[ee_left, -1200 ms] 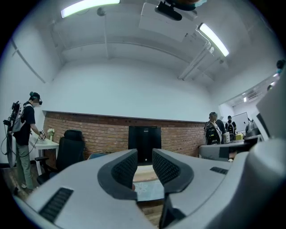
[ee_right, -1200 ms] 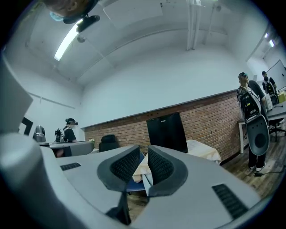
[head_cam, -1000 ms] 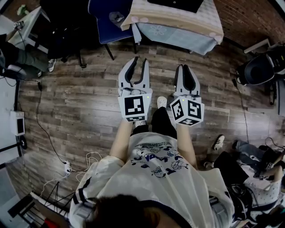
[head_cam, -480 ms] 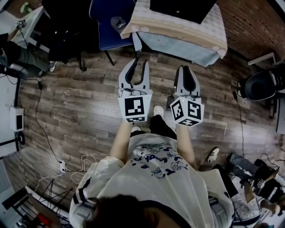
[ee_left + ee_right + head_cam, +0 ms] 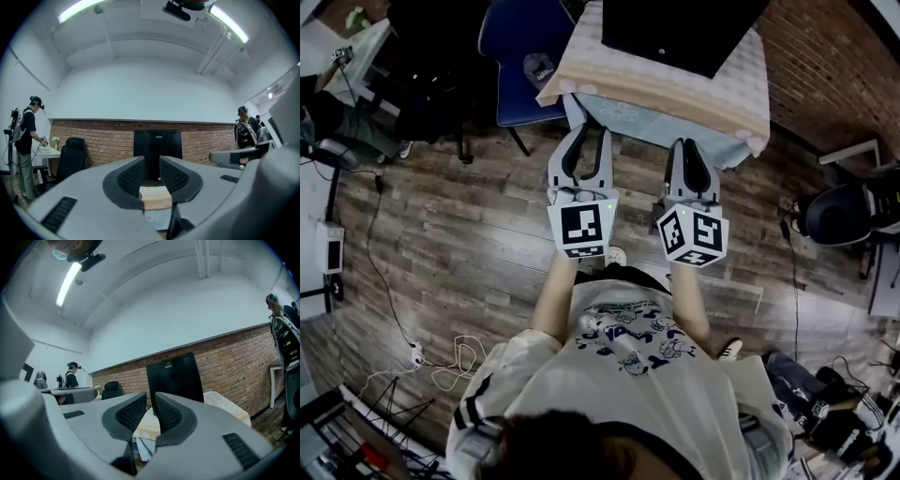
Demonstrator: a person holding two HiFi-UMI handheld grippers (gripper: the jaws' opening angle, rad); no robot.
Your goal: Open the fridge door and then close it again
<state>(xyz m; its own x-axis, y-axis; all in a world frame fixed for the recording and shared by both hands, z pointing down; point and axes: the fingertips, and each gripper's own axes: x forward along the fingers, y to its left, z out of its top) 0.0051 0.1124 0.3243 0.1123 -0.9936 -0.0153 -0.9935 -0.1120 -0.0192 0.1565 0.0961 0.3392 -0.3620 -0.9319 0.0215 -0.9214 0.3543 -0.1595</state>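
Ahead of both tongs, just past their tips, a black mini fridge (image 5: 684, 33) stands on a cloth-covered surface (image 5: 675, 94). Its door faces the tongs and looks closed. From the head view, a person in a white printed T-shirt (image 5: 628, 375) holds both arms forward, side by side over a wooden plank floor (image 5: 469, 225).

The left tongs (image 5: 592, 131) point level at the fridge. Their ribbed pads are drawn almost together, leaving only a thin slit with nothing gripped in it. The fridge shows through the slit in the left gripper view. The right tongs (image 5: 685, 145) sit just beside them, also level. Their pads are closed up to an even thinner slit and hold nothing. In the head view both sets of tips reach the near edge of the surface, and neither touches the fridge.

Each pair of tongs carries a cube with square markers at its rear: the left cube (image 5: 583, 228) and the right cube (image 5: 694, 234).

A blue chair (image 5: 520, 56) stands to the left of the left tongs. A brick wall (image 5: 103, 140) runs behind the fridge. Far off to the left, another person (image 5: 28, 136) wearing a headset stands at a desk.
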